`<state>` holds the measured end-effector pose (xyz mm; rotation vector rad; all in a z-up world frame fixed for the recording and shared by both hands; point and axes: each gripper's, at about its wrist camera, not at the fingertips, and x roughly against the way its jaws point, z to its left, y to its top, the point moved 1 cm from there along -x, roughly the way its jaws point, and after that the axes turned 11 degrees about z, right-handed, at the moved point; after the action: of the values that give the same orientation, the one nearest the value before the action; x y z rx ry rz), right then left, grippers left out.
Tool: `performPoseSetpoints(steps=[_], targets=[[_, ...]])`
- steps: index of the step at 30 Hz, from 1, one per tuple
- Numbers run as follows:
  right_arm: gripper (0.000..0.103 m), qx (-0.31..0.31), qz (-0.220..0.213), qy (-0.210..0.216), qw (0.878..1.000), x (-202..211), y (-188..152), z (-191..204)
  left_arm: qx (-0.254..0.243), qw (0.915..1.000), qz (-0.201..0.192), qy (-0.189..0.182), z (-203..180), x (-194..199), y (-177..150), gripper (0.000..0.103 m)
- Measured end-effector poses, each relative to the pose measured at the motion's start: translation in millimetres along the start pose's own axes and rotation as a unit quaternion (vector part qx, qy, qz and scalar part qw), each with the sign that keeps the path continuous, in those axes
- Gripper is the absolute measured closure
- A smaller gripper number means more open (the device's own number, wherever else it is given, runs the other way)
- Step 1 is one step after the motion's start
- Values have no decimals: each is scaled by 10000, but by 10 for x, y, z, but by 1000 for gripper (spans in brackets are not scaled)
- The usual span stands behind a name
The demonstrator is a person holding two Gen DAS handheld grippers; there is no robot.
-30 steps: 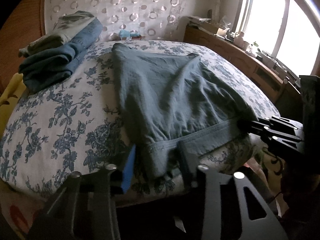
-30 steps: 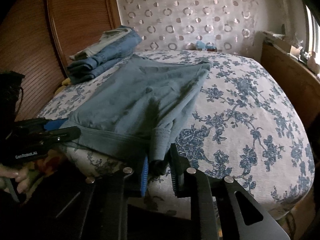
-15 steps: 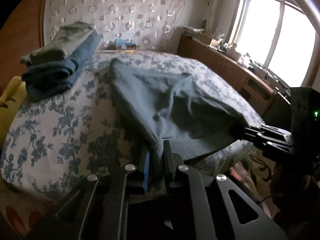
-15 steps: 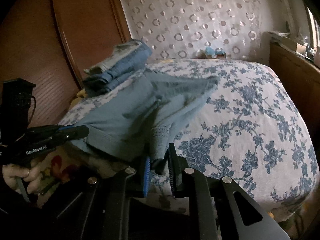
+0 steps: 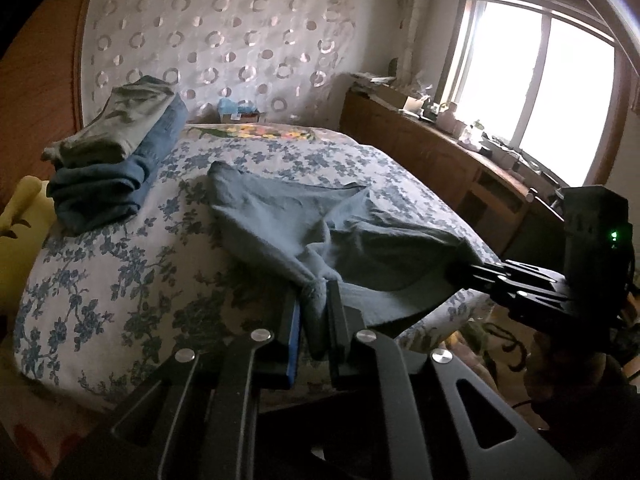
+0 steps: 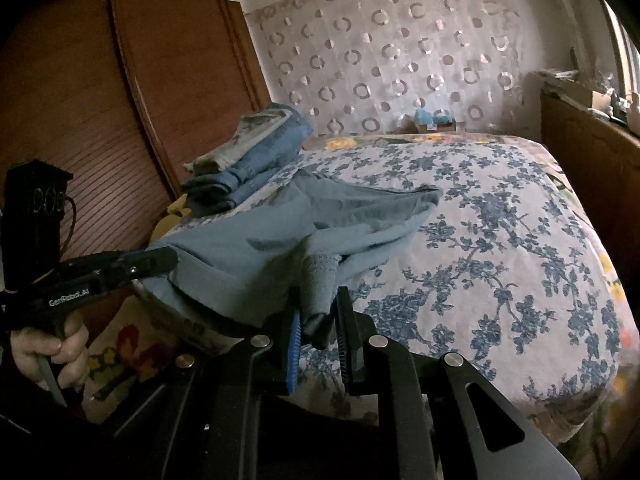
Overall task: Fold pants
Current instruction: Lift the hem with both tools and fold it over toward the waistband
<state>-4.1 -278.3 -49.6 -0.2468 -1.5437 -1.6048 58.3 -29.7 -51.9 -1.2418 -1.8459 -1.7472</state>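
Grey-blue pants (image 5: 288,224) lie on the floral bed (image 5: 120,264), their waistband end raised off the near edge. My left gripper (image 5: 314,312) is shut on the left waistband corner. My right gripper (image 6: 318,312) is shut on the right waistband corner; it also shows in the left wrist view (image 5: 472,270). The pants (image 6: 272,240) sag between the two grips, and the far leg end rests on the bed. My left gripper shows at the left of the right wrist view (image 6: 160,258).
A stack of folded jeans and clothes (image 5: 112,156) sits at the bed's far left, near the wooden wardrobe (image 6: 120,100). A wooden sideboard (image 5: 440,160) with clutter runs under the window on the right. A patterned headboard (image 5: 220,40) stands behind.
My left gripper has closed on the waistband corner. Both grippers have lifted the waistband end up off the bed; the pants now bunch and sag between them.
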Motion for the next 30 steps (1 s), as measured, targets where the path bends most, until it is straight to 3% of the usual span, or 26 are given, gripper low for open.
performPoseSetpoints(steps=[10, 18, 22, 30], targets=[[87, 42, -166, 10, 9999, -13, 122, -21, -80, 9999, -109, 12, -38, 48, 110, 91], [87, 133, -284, -57, 9995, -327, 606, -117, -204, 9991, -226, 293, 58, -47, 620, 91], [87, 4, -229, -131, 9997, -570, 828, -210, -151, 9996, -107, 227, 144, -194, 892, 91], [87, -217, 5, -282, 9994, -959, 1064, -388, -128, 9994, 36, 334, 242, -532, 1149, 91]])
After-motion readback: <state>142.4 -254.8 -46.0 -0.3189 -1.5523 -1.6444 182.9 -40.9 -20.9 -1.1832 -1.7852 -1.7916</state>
